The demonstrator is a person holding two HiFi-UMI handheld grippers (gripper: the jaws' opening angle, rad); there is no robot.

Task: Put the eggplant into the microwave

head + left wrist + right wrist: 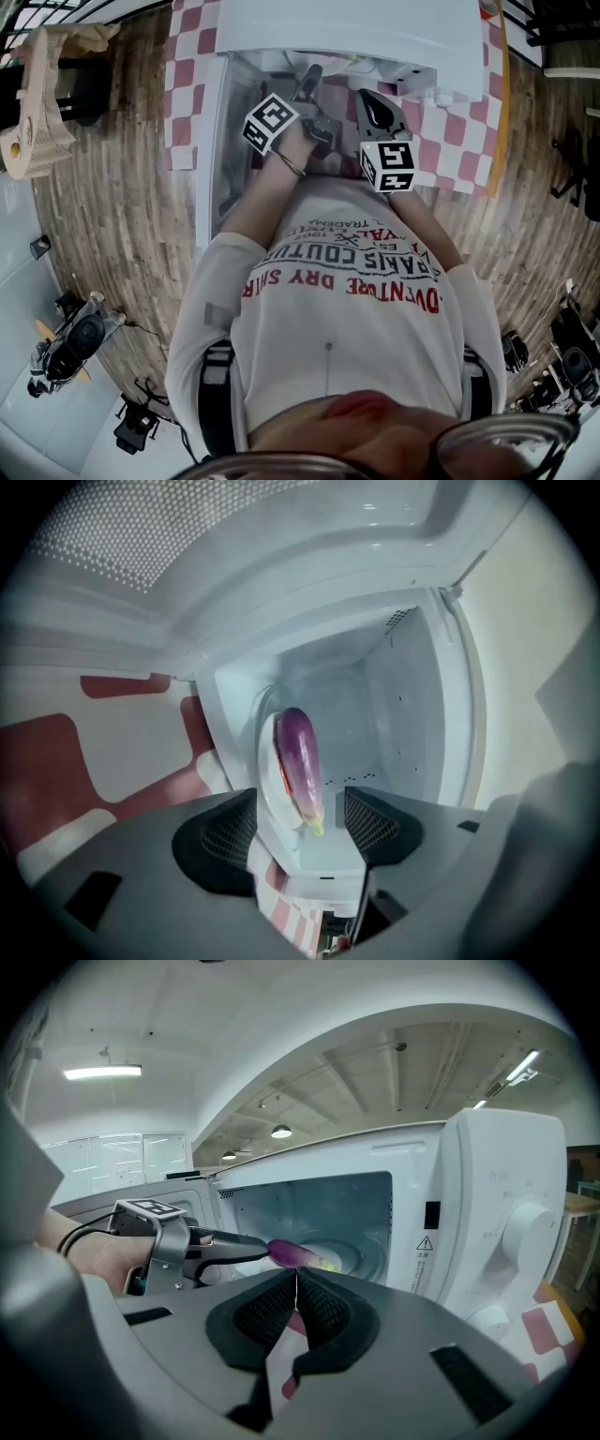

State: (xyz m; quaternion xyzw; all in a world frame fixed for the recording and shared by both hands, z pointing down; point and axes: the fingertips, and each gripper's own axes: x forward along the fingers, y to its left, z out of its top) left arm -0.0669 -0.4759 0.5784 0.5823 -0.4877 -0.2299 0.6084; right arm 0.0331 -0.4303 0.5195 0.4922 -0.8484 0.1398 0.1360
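Seen from above, the person's chest hides most of the microwave [375, 28] cavity. Inside it, the eggplant [300, 761] lies on the white turntable plate [266, 794], its green stem end toward six o'clock. The left gripper [302, 825] reaches into the opening with its tongs spread wide, neither pad pressing the eggplant. The right gripper [296, 1279], at the left's three o'clock, has its tongs pressed together on nothing.

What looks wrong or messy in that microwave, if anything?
Nothing stands out. The eggplant lies whole on the white plate inside the open microwave, with nothing spilled. The left gripper has its fingers apart, not pressing it.
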